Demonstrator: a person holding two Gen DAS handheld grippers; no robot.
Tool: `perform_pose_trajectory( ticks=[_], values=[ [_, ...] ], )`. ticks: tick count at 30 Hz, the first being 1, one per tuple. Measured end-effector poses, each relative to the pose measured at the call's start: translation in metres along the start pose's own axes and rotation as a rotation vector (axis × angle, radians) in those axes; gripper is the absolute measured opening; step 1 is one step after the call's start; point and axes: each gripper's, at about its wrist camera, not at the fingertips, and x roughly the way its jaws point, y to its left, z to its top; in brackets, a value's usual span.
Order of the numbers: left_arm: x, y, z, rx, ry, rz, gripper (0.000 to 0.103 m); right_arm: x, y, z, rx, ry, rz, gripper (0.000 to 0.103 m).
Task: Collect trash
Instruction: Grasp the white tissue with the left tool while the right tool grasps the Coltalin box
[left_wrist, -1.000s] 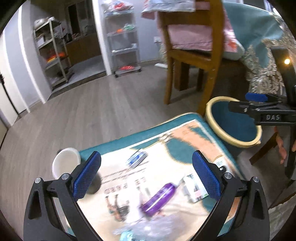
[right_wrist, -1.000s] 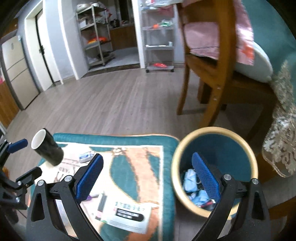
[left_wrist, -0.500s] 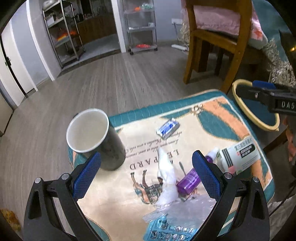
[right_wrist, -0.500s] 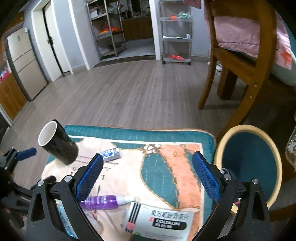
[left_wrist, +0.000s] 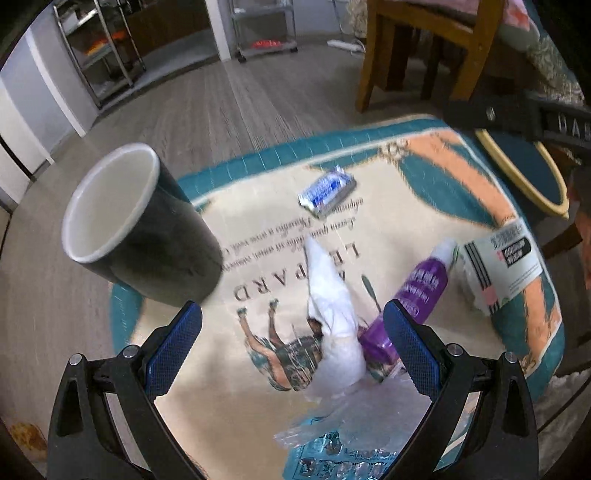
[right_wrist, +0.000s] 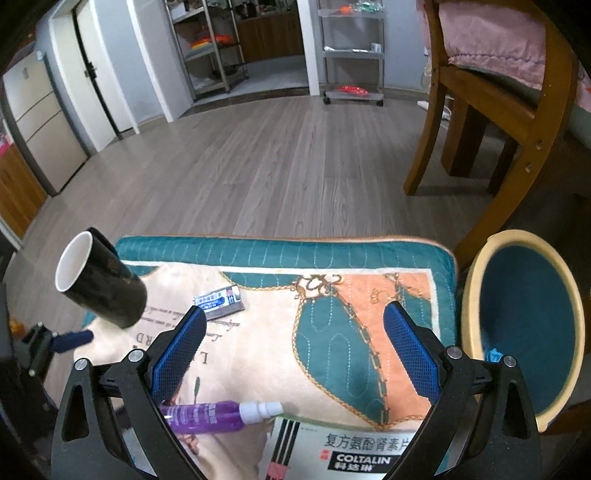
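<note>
Trash lies on a teal and cream patterned mat (left_wrist: 258, 162): a white crumpled tissue (left_wrist: 332, 314), a purple spray bottle (left_wrist: 413, 295), a white medicine box (left_wrist: 498, 266), a blue-white wrapper (left_wrist: 327, 190), clear plastic (left_wrist: 354, 410) and a blister pack (left_wrist: 332, 458). My left gripper (left_wrist: 291, 332) hangs open low over the tissue, the bottle beside its right finger. My right gripper (right_wrist: 293, 332) is open above the mat (right_wrist: 258, 251), with the bottle (right_wrist: 207, 417) and box (right_wrist: 354, 454) under it. The yellow-rimmed blue bin (right_wrist: 524, 332) stands off the mat's right edge.
A black cup (left_wrist: 140, 229) with a white inside stands on the mat's left part, close to my left finger. A wooden chair (right_wrist: 491, 110) stands behind the bin. Grey wood floor (right_wrist: 258, 147) lies beyond the mat, with metal shelves (right_wrist: 351, 48) at the far wall.
The left gripper has come down and closer to the mat, so the tissue and bottle now sit between its fingers. The right gripper has swung left from over the bin to over the mat.
</note>
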Motion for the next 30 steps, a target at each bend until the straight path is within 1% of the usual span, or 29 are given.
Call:
perform_pose_trajectory(
  ticks=[2,3,4,5,6,7,8,10,11,13,16,20,22,25,30],
  values=[
    [0.011,-0.003,-0.003,0.020,0.037,-0.003,0.091,0.007,0.000,0.001,0.007,0.012,0.001,0.096],
    [0.016,-0.005,-0.003,0.029,0.053,-0.008,0.085,0.010,0.000,0.001,0.011,0.016,0.002,0.096],
    [0.019,-0.004,-0.003,0.027,0.064,-0.019,0.081,0.012,-0.001,0.001,0.014,0.020,0.005,0.096],
    [0.022,-0.003,-0.003,0.017,0.074,-0.034,0.080,0.014,-0.001,0.001,0.016,0.022,0.007,0.096],
    [0.025,-0.001,-0.003,0.002,0.083,-0.051,0.074,0.017,-0.001,0.002,0.018,0.027,0.009,0.096],
    [0.027,0.001,-0.003,-0.010,0.093,-0.064,0.066,0.019,0.000,0.002,0.018,0.030,0.010,0.096],
    [0.029,0.002,-0.003,-0.020,0.103,-0.077,0.062,0.022,0.000,0.002,0.018,0.035,0.014,0.096],
    [0.034,0.003,-0.004,-0.029,0.128,-0.106,0.050,0.026,0.002,0.002,0.015,0.040,0.016,0.096],
    [0.036,0.003,-0.005,-0.031,0.137,-0.117,0.047,0.030,0.005,0.001,0.008,0.046,0.016,0.096],
    [0.039,0.003,-0.005,-0.037,0.154,-0.150,0.017,0.036,0.009,0.001,-0.009,0.059,0.022,0.096],
    [0.035,0.004,-0.003,-0.039,0.141,-0.152,0.012,0.046,0.021,-0.001,-0.043,0.074,0.040,0.095],
    [0.027,0.013,-0.003,-0.053,0.118,-0.125,0.011,0.058,0.040,-0.003,-0.114,0.088,0.068,0.094],
    [0.025,0.022,-0.005,-0.078,0.118,-0.125,0.011,0.064,0.049,-0.004,-0.144,0.100,0.081,0.093],
    [0.026,0.035,-0.008,-0.115,0.120,-0.129,0.011,0.074,0.059,-0.004,-0.158,0.119,0.086,0.088],
    [0.024,0.044,-0.011,-0.101,0.118,-0.130,0.011,0.089,0.073,-0.005,-0.176,0.143,0.080,0.082]
  ],
)
